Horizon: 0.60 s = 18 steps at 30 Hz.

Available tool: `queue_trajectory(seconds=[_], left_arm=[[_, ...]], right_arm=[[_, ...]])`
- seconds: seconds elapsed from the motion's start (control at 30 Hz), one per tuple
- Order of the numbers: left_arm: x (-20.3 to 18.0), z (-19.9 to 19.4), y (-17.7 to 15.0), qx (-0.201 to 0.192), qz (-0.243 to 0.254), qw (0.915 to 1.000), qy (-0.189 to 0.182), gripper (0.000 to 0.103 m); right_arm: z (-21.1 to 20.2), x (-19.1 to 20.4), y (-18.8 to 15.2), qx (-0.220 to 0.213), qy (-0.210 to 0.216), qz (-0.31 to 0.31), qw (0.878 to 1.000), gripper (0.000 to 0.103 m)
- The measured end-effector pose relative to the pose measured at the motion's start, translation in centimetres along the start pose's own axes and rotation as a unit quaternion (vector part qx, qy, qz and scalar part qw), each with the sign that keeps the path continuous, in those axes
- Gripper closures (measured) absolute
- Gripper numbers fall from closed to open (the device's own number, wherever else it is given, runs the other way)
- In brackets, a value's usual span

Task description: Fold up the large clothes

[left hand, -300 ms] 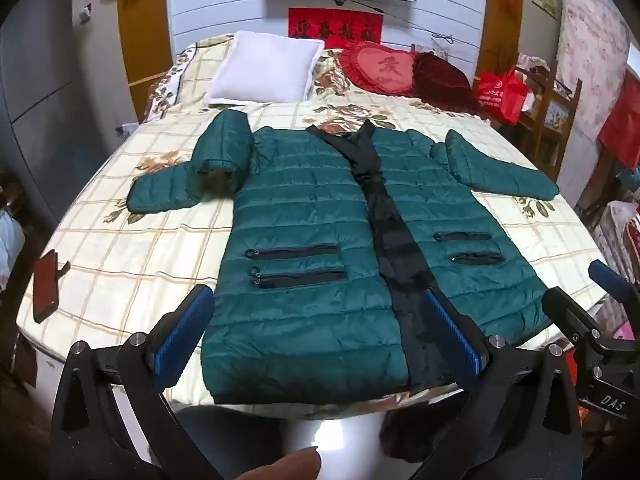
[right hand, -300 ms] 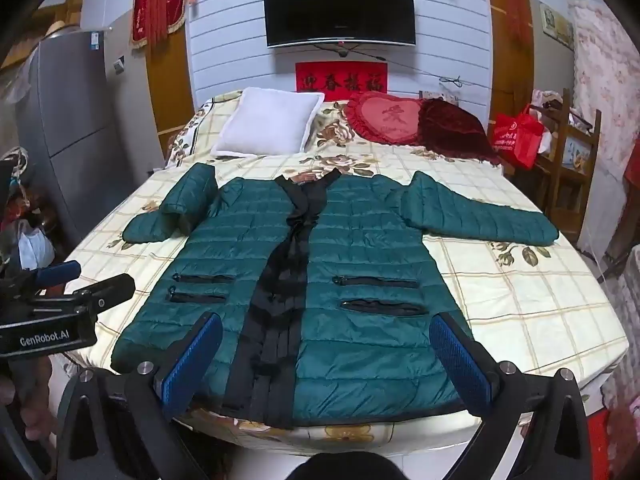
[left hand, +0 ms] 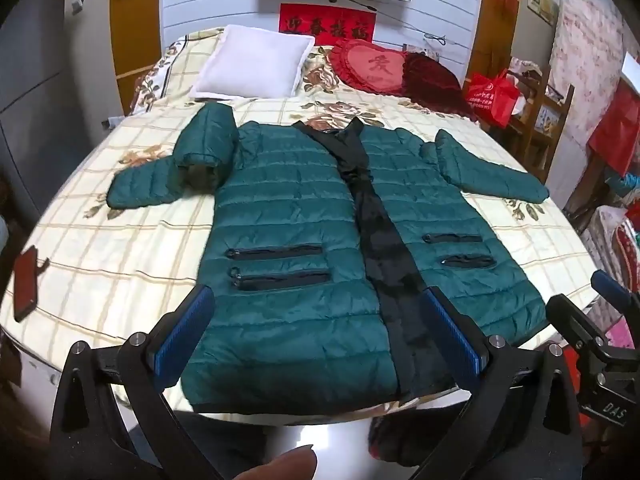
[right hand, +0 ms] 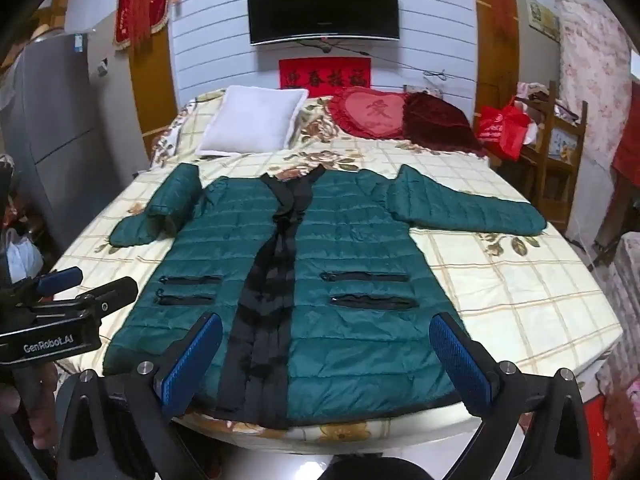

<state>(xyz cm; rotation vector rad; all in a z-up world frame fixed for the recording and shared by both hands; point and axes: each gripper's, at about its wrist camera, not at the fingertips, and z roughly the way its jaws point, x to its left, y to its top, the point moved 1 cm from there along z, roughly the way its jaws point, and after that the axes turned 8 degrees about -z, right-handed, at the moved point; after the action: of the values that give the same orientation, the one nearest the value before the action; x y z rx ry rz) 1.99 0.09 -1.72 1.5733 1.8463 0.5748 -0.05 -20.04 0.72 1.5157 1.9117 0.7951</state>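
A large dark green quilted coat (left hand: 288, 240) with a black front band lies flat, front up, on the bed; it also shows in the right wrist view (right hand: 340, 280). Its left sleeve (left hand: 160, 180) is folded back on itself. Its right sleeve (right hand: 472, 208) stretches out straight. My left gripper (left hand: 320, 332) is open and empty, held above the coat's hem at the bed's near edge. My right gripper (right hand: 328, 356) is open and empty, also above the hem. Each gripper shows at the side of the other's view.
The bed (left hand: 112, 248) has a checked floral cover. A white pillow (left hand: 252, 64) and red heart cushions (left hand: 372, 66) lie at its head. A dark red phone (left hand: 26, 284) lies at the bed's left edge. A wooden rack with a red bag (left hand: 492, 96) stands to the right.
Both grippers have moved slightly forward toward the coat's hem. The coat has not moved.
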Motion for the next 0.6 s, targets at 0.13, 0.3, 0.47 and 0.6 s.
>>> queue_trajectory(seconds=[0.13,0.3,0.47,0.6], left_arm=[[-0.4,0.9,-1.0,0.009,-0.003,0.9999,-0.009,0.000],[-0.5,2.0,-1.2,0.015,-0.004,0.9998,-0.009,0.000],[-0.1,3.2,-1.5,0.019,-0.009,0.9998,0.005,0.000],[0.6,4.2,-1.9,0.028,-0.018,0.9993,0.017,0.000]], right_arm=[[-0.9,0.0,-0.6,-0.003,-0.017,0.002,1.000,0.000],[-0.9,0.2,-0.9,-0.002,-0.021,-0.007,1.000,0.000],[1.0,0.2,-0.8,0.008,-0.015,-0.009,1.000,0.000],[2.2,0.0,-0.8,0.009,-0.002,0.002,1.000,0.000]])
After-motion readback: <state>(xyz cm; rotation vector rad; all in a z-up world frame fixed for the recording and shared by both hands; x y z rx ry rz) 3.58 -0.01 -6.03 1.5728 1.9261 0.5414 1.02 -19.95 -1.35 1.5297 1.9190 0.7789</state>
